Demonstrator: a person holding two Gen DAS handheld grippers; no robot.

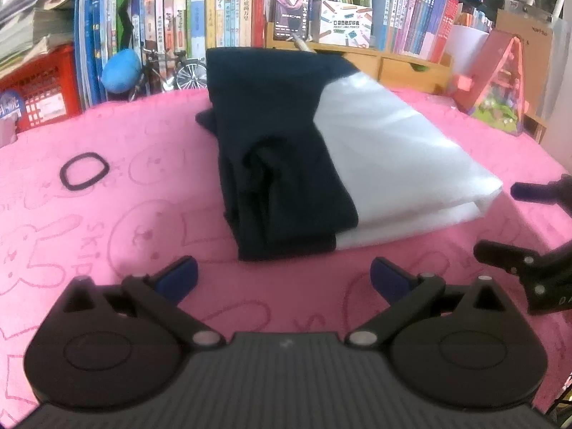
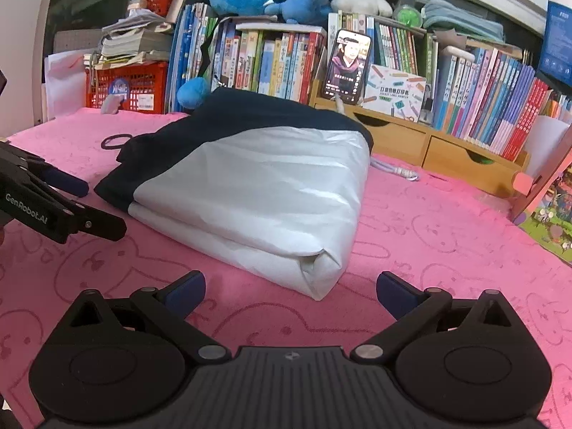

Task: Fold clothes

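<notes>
Left hand-held gripper (image 1: 282,279) spread wide, empty, right hand-held gripper (image 2: 290,291) spread wide too, touching nothing, folded jacket (image 2: 257,186) just ahead on pink counter (image 2: 447,250)

Folded garment (image 1: 286,157) hides its own underside and inner layers; far edge blocks the phone (image 1: 291,3) base. Right gripper (image 1: 500,221) cut off by the frame's right edge in the left view, left gripper (image 2: 103,207) cut by the left edge in the right view. Book spines (image 2: 271,60) too small to read
</notes>
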